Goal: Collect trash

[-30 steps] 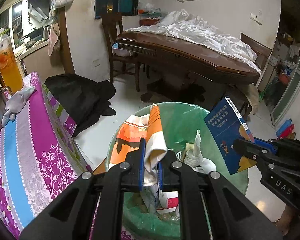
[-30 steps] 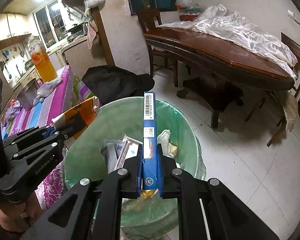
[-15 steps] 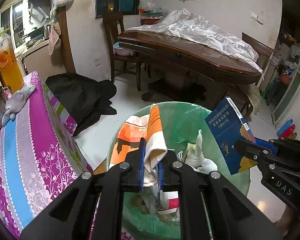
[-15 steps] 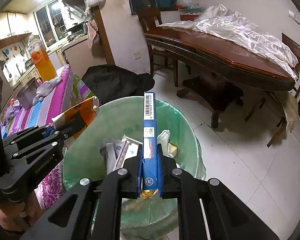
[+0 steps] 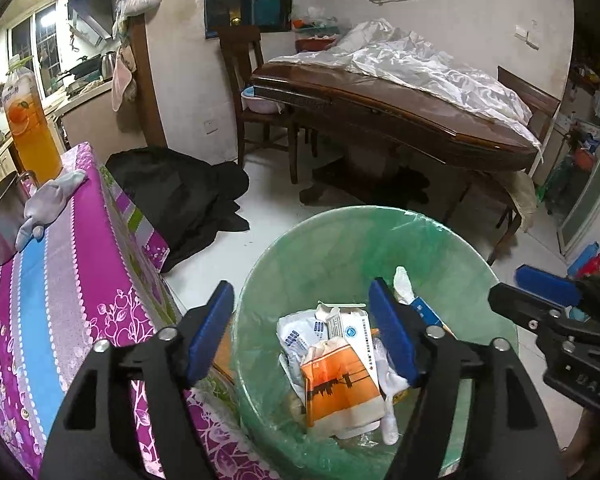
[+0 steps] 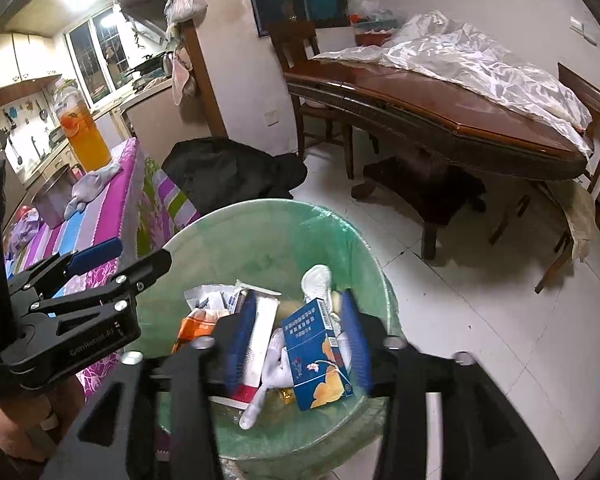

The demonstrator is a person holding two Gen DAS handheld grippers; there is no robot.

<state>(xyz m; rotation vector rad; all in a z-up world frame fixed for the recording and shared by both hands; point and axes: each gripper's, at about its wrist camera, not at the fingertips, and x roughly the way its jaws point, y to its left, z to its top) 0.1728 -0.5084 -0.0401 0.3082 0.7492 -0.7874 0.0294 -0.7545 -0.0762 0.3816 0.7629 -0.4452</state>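
A bin lined with a green bag (image 5: pixel 340 240) (image 6: pixel 260 232) stands on the floor below both grippers. My left gripper (image 5: pixel 302 332) is open and empty above it; it also shows in the right wrist view (image 6: pixel 140 258). An orange and white packet (image 5: pixel 340 384) lies on the trash inside. My right gripper (image 6: pixel 298 338) is open above the bin; a blue box (image 6: pixel 316 354) lies in the bin between its fingers, loose. The right gripper shows at the right edge of the left wrist view (image 5: pixel 540 300).
A table with a purple striped cloth (image 5: pixel 60 280) stands left of the bin, with a juice bottle (image 5: pixel 32 132), a grey cloth (image 5: pixel 48 204) and a metal pot (image 5: pixel 0 216). A black bag (image 5: pixel 180 200) lies on the floor. A wooden table (image 5: pixel 400 112) and chairs stand behind.
Both grippers have opened. The orange packet has dropped from the left gripper into the bin, and the blue box has dropped from the right gripper into the bin.
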